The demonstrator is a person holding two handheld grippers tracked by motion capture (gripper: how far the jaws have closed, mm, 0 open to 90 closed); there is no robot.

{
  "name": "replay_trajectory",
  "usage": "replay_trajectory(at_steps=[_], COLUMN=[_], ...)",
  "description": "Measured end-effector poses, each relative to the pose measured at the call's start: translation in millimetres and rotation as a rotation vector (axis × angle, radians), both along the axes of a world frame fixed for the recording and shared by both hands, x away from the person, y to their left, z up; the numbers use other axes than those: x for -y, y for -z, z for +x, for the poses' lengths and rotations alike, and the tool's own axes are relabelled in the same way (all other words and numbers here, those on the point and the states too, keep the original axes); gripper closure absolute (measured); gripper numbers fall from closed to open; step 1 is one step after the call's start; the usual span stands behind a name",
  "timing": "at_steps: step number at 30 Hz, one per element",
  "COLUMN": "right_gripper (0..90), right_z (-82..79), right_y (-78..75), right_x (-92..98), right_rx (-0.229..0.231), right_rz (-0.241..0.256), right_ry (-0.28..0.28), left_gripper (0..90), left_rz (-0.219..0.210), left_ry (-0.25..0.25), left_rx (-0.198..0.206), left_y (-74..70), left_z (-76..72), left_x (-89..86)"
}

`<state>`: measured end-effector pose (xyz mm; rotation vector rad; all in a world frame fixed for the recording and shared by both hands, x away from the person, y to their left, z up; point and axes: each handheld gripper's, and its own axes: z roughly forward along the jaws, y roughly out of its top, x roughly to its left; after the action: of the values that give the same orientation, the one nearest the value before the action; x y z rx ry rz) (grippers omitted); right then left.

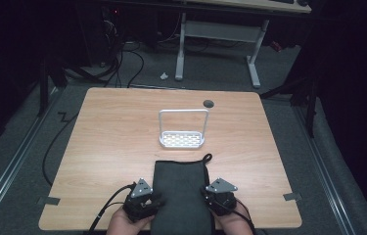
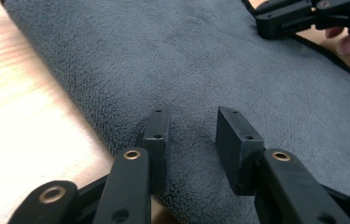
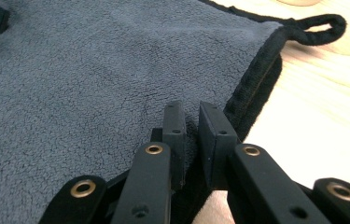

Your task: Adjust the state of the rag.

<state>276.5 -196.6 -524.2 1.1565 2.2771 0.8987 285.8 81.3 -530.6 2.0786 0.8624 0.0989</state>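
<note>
We had a dark grey towel [image 1: 180, 196] lying flat at the near edge of the tabletop [image 1: 117, 132], folded into a long strip that ran from our hands toward the middle, with a small hanging loop [image 1: 207, 158] at its far right corner. We judged it light, soft and limp: the fleecy pile looked grippy rather than slippery, nothing about it was fragile, and it would sag and drape the moment it left the wood, so it wanted holding at two points.

The left gripper [image 2: 192, 126] sat over the towel's left side with its jaws a moderate way apart, fabric under them but not pinched as far as we could tell. The right gripper [image 3: 190, 122] had its jaws drawn narrow on a fold of pile just inside the stitched right hem [image 3: 252, 88]; we read that as a hold on the cloth. The hemmed edges and near corners seemed the best places to take it, being firmer than the middle.

The tabletop was pale, smooth wood grain, so the towel should slide easily. A white wire rack [image 1: 182, 128] stood upright beyond the towel, well apart from it. The room around was dim, with grey floor, loose cables [image 1: 122, 58] and a white-legged desk [image 1: 217, 44] behind.
</note>
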Motion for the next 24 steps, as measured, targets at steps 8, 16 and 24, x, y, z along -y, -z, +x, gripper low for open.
replay_trajectory(at_steps=[8,16,24], right_gripper=[81.1,80.4,79.0], right_z=[0.2,0.3,0.8], right_y=[2.2,2.5,1.9], right_x=[2.5,3.1,4.2], right_rx=[0.013,0.011,0.002], right_rz=[0.02,0.027,0.034], right_ry=[-0.001,-0.002,-0.007], left_gripper=[56.5,41.3,40.7], left_rz=[-0.061,-0.085,-0.064], left_ry=[-0.056,-0.234,-0.273], left_rx=[0.004,-0.029,-0.057], left_y=[-7.1,-5.8,1.9], left_z=[11.6,60.9,86.7], left_x=[-9.9,-21.0,-4.3])
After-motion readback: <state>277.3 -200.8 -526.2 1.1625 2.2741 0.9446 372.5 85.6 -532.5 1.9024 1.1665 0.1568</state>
